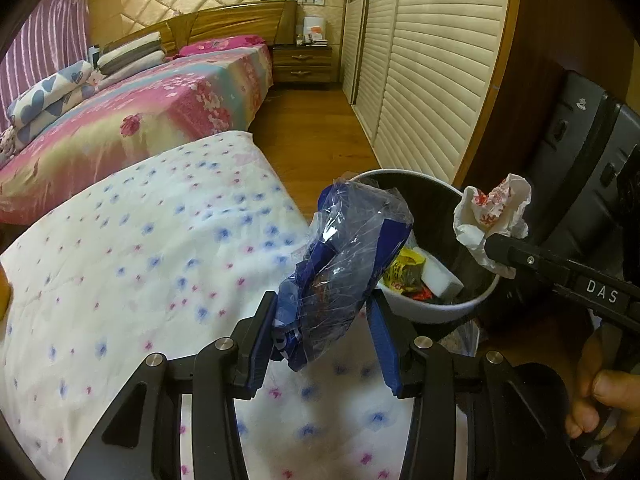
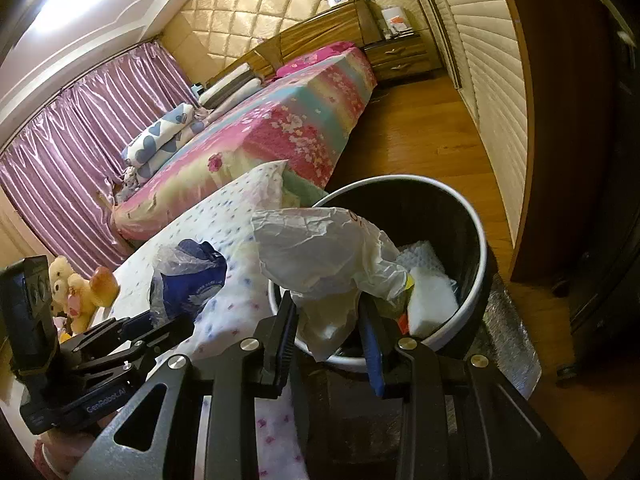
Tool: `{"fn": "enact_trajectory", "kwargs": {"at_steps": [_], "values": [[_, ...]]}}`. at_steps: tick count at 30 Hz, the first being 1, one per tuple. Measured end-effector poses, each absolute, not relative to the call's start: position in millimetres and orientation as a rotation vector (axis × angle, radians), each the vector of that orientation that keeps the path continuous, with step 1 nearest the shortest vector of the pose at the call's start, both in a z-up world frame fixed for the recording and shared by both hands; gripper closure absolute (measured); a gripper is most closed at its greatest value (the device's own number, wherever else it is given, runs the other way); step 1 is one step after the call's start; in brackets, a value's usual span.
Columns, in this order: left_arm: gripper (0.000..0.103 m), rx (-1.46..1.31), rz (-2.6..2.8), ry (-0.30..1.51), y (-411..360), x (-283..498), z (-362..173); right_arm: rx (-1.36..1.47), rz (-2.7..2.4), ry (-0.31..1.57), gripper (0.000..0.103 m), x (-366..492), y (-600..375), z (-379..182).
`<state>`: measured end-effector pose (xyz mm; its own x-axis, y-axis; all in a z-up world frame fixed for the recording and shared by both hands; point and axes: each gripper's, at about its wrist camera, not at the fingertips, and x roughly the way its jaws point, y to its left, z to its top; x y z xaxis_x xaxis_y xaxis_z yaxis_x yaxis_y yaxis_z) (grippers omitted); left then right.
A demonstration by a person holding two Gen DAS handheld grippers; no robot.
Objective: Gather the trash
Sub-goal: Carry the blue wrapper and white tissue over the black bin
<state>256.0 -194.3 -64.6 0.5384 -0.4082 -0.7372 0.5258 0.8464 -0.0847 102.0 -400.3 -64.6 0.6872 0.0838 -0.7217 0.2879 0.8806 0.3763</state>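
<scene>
The left gripper was clamped on a crumpled blue plastic wrapper, held just short of the near rim of the bin, above the flowered quilt. The right gripper pinched a wad of white paper above the bin's near edge. Released now, the wrapper would probably drop onto the quilt beside the bin. The light paper could catch on the rim and slide outside.

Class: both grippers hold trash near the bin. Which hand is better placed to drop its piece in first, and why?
Right. The right gripper holds its crumpled white wrapper over the bin opening, while the left gripper holds its blue plastic bag nearer the quilt.
</scene>
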Motion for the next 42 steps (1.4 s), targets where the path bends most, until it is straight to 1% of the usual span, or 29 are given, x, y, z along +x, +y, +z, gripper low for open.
{"fn": "enact_trajectory", "kwargs": {"at_steps": [25, 42], "values": [[0.059, 0.189, -0.561, 0.846, -236.5, 272.7, -66.1, 0.484, -0.151, 0.846, 0.072, 120.4, -423.2, -69.8], [0.059, 0.213, -0.562, 0.853, -249.6, 279.9, -69.8, 0.501, -0.164, 0.862, 0.071, 125.1, -434.4, -74.5]]}}
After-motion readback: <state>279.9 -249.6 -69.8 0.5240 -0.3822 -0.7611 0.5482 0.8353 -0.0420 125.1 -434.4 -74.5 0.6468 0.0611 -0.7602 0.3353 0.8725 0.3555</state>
